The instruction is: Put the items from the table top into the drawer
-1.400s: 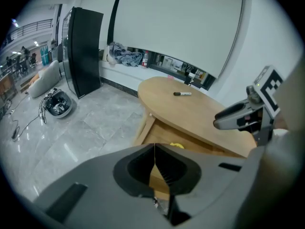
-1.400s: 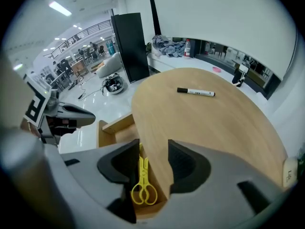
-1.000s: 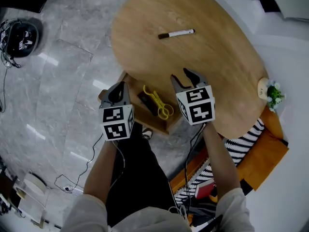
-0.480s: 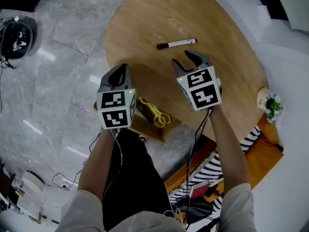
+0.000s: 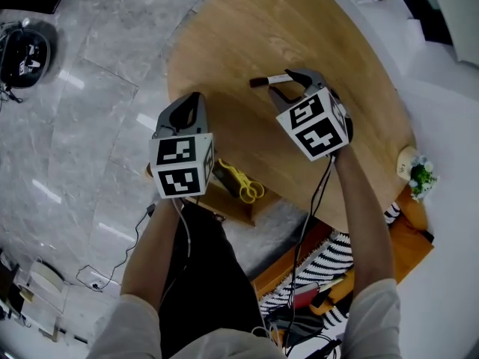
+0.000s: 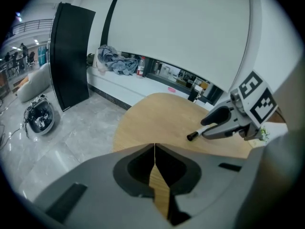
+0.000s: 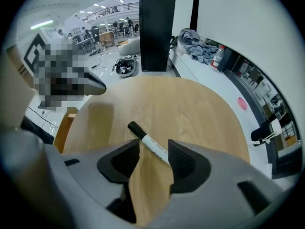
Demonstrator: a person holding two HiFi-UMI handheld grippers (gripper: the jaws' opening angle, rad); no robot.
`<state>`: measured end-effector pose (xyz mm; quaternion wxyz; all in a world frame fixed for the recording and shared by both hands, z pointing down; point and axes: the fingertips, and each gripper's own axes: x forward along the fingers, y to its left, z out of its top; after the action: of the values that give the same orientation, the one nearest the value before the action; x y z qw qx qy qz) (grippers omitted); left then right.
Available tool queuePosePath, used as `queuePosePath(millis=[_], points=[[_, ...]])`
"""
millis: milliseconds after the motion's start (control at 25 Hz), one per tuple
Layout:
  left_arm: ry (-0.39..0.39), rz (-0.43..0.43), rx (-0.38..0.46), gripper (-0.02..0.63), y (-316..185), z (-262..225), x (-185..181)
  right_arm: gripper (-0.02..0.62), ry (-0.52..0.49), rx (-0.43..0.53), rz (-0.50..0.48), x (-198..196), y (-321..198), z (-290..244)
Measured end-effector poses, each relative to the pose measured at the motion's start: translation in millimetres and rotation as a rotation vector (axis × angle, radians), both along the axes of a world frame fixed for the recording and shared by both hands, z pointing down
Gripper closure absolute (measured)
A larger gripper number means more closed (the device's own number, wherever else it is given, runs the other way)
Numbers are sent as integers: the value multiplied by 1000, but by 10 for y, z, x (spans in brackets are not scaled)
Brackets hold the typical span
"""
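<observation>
Wood grain of a light oval wooden table top (image 5: 299, 21) fills the middle of the scene, and on it lies the task's thing, a slim white marker pen with a black cap (image 5: 271, 79), flat on the surface toward the far half. The right gripper (image 5: 289, 85) points steeply down at it with its grey tongs spread wide. In the right gripper view the pen runs slantwise through the gap between them, cap end beyond the left-hand tip and white barrel close by the other. I cannot tell whether the barrel touches that tip, and neither pad presses on it. The left gripper (image 6: 155, 149) hangs over the table's near edge, well apart from the pen, its tongs pressed together with nothing between them. Below that edge an open wooden drawer (image 5: 224, 200) juts out over the grey marble floor (image 5: 97, 88), with yellow-handled scissors (image 5: 243, 179) lying inside.
</observation>
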<state>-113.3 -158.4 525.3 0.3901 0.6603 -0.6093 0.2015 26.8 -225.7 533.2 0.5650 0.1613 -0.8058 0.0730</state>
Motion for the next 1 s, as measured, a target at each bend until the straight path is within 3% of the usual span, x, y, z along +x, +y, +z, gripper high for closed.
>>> queuePosePath(millis=[280,560,760,1000], points=[[10,-30,-22,595,82,59,-72,413,58,-45,-81,-25,-29,142],[-2,-19,-27,595,143,89,-99,438,29,-92,-37,-17,15,195],[0,-13,-26,595,177,85,-66,537,72,-111,-20,-45,107,204],[0,2,-23,595,306,77,-5,540,71,-81,50,-10,158,151]])
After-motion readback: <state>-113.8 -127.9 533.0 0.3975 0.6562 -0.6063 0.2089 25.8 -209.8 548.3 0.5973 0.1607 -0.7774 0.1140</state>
